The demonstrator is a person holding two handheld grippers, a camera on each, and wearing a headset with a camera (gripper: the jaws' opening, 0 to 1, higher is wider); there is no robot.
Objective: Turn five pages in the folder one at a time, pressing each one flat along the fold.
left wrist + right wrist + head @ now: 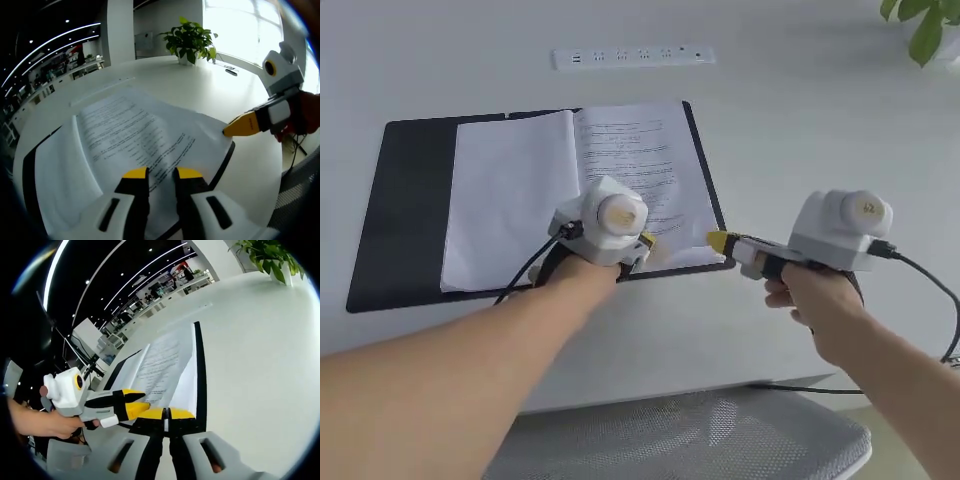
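A black folder [400, 200] lies open on the white table, with a blank left page [510, 200] and a printed right page [635, 150]. My left gripper [645, 243] hovers over the lower part of the printed page [130, 130]; its yellow jaws [156, 175] stand a narrow gap apart with nothing between them. My right gripper [712, 239] comes in from the right, shut, its tip [227, 131] touching the page's lower right corner. In its own view the right gripper [166, 414] sits at the folder's black edge [200, 370], with the left gripper [147, 405] just left of it.
A white power strip [633, 57] lies behind the folder. A potted plant [925, 25] stands at the far right corner. A grey mesh chair [700, 430] sits below the table's front edge. A cable [930, 285] trails from the right gripper.
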